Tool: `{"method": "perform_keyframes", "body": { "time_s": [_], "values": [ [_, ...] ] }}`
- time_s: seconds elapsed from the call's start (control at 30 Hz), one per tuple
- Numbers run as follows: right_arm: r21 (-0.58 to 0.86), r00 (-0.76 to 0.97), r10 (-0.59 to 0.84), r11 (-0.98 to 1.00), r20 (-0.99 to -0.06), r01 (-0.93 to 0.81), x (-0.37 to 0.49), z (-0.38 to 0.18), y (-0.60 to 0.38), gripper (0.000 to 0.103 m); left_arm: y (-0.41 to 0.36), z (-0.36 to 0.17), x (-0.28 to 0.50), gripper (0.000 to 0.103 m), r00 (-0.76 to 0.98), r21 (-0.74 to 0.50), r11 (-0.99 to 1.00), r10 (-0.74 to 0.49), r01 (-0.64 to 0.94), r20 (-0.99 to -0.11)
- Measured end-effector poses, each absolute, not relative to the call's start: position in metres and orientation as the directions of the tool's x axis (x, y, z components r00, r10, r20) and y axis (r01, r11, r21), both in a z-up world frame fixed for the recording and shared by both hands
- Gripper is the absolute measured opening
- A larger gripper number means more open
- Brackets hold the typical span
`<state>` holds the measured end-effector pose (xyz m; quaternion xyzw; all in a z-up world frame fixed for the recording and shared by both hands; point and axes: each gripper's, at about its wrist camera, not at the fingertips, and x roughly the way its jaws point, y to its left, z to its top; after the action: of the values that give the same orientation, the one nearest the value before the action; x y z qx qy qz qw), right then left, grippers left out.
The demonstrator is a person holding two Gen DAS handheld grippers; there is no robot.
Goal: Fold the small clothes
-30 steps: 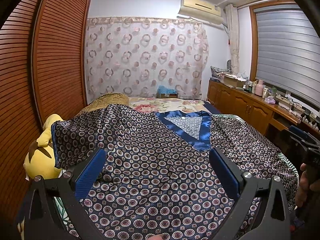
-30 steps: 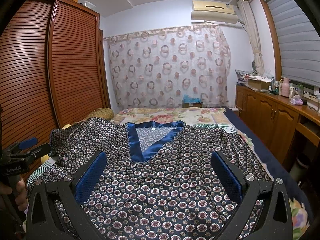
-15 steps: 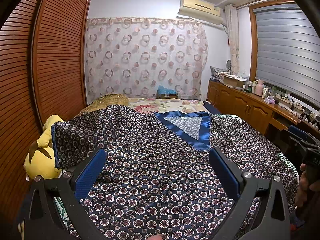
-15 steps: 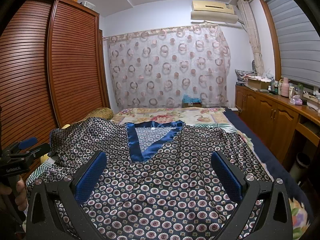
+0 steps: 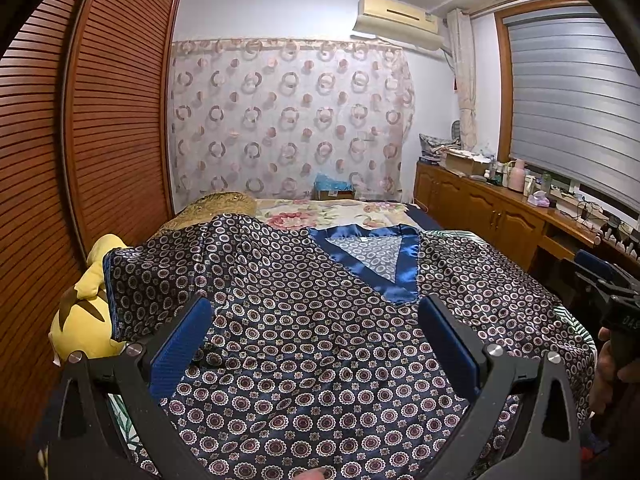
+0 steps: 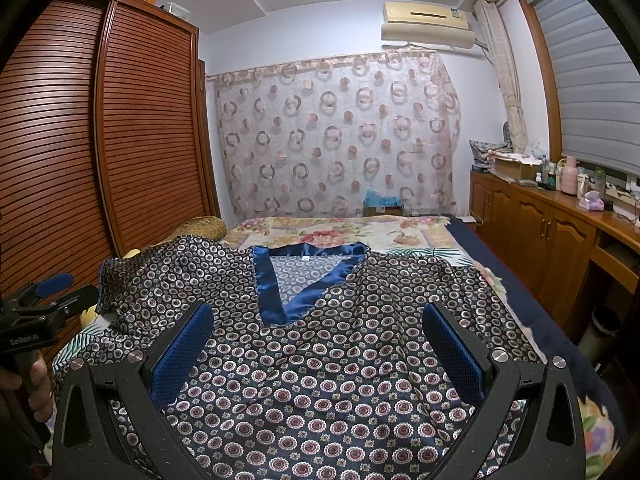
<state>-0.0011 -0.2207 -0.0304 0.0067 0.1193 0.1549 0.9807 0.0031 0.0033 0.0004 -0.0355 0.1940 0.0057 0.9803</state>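
A dark patterned top with a blue satin V-neck lies spread flat, unfolded, on the bed, filling the lower half of both frames, so I judge folding has not begun. The left claw and right claw each hover above it with jaws wide apart, gripping nothing. Next, each claw likely needs to drop to a sleeve or side edge, the left sleeve draping near a yellow plush toy at lower left, and pinch thin slippery cloth cleanly.
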Motion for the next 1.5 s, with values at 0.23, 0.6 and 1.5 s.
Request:
{"method": "perform_keyframes", "body": {
  "time_s": [0.23,0.6,1.5],
  "values": [
    [0.051,0.922,0.307,0.951,-0.236,-0.304,0.001,-0.031,-0.221,0.103,0.005,0.003,0.002,0.103,0.923,-0.063,0.998,0.0,-0.026,-0.384],
    [0.049,0.909,0.332,0.943,-0.254,-0.33,0.008,-0.031,-0.218,0.103,0.014,-0.01,0.007,0.103,0.904,-0.045,0.998,0.025,-0.049,-0.426],
    [-0.005,0.792,0.5,0.845,-0.35,-0.535,0.062,-0.018,-0.191,0.103,0.132,-0.033,0.034,0.098,0.846,-0.064,0.993,0.046,-0.094,-0.531]
  ]
}}
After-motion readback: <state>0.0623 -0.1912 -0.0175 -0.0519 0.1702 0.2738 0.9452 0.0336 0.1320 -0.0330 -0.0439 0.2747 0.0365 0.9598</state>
